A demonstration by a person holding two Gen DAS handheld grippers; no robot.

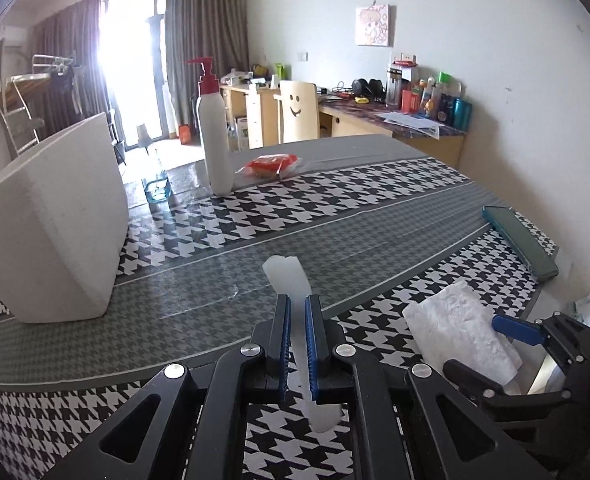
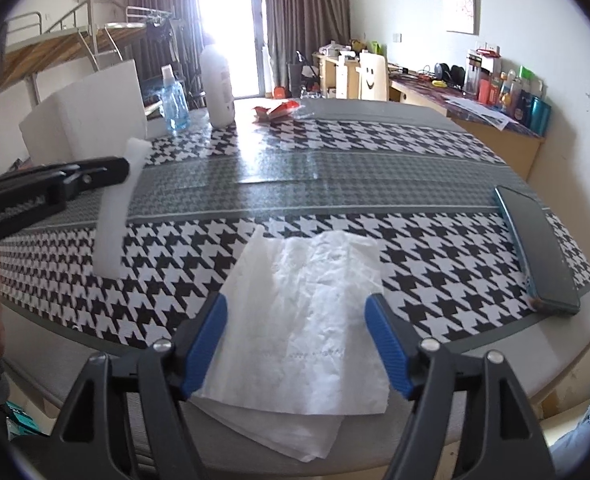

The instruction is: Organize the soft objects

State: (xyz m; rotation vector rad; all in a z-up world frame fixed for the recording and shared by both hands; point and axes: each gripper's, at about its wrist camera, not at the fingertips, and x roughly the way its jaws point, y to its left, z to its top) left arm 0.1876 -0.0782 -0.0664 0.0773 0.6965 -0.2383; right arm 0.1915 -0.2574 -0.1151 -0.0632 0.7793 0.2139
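Between the blue ribbed pads of my left gripper (image 1: 298, 312) sits a long white foam strip (image 1: 286, 276), pinched at its middle. It is matte and slightly translucent, with a ragged far tip, and in the right wrist view the same strip (image 2: 117, 208) stands nearly upright, its lower end down at the cloth over the near left of the table; I cannot tell whether it touches. My right gripper (image 2: 296, 344) has its jaws spread wide, one on each side of a crumpled white paper tissue (image 2: 307, 320). The tissue lies flat at the near edge of the table, thin, creased and faintly embossed, with a second sheet showing under its near corner. Beneath both is a glossy black-and-white houndstooth tablecloth (image 1: 375, 196) with grey bands. On the far left stands a large white foam block (image 1: 55, 220) with smooth faces. Beyond it are a white plastic pump bottle with a red top (image 1: 215, 136), a clear blue bottle (image 2: 173, 100) and a red crinkly snack packet (image 1: 271, 165). A dark teal phone (image 2: 535, 248) lies on the right edge.
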